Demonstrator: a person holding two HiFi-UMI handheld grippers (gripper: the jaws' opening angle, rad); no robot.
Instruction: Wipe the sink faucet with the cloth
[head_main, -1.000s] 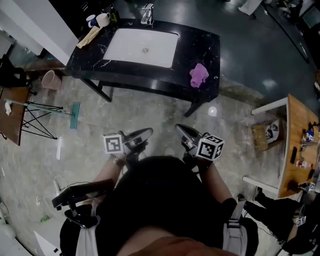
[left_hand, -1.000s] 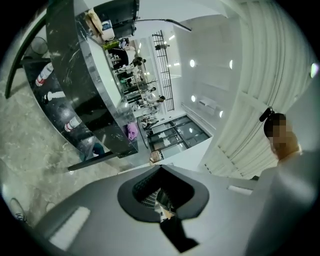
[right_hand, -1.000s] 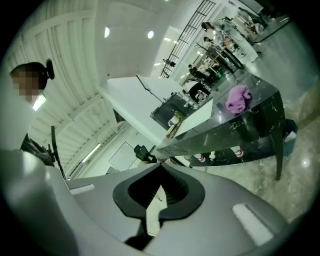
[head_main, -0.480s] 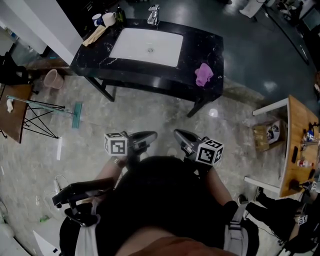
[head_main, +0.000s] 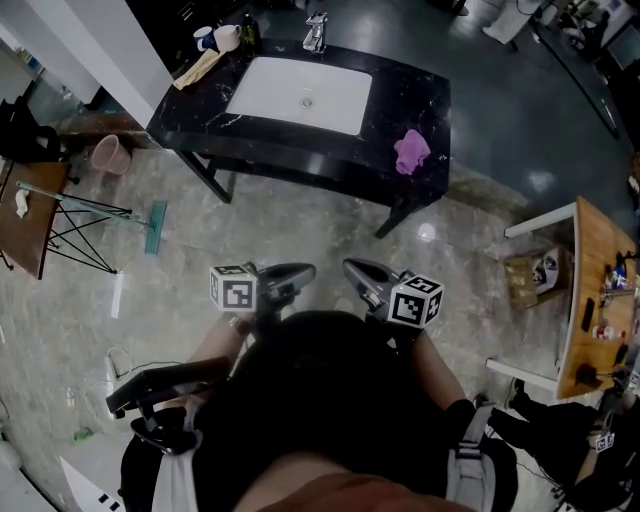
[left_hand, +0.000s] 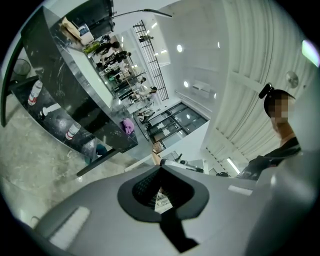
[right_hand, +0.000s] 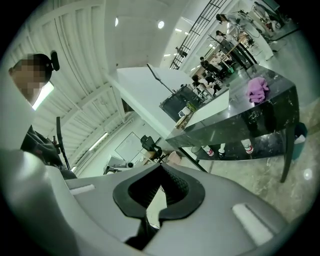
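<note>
Jaws of my left gripper (head_main: 300, 271) and right gripper (head_main: 352, 267) are both pressed together, holding nothing. Well ahead, right of my right jaws, the cloth (head_main: 411, 152) lies on the desk (head_main: 415, 95) near its right end, apart from the faucet (head_main: 316, 30) farther ahead. That fits before wiping or after. Open floor (head_main: 300, 220) ahead gives room up to the desk's edge.

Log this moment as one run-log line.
phase: cloth not yet picked up | left gripper: shut, empty | right gripper: shut, empty | cloth: on counter, right of sink | faucet: untouched
</note>
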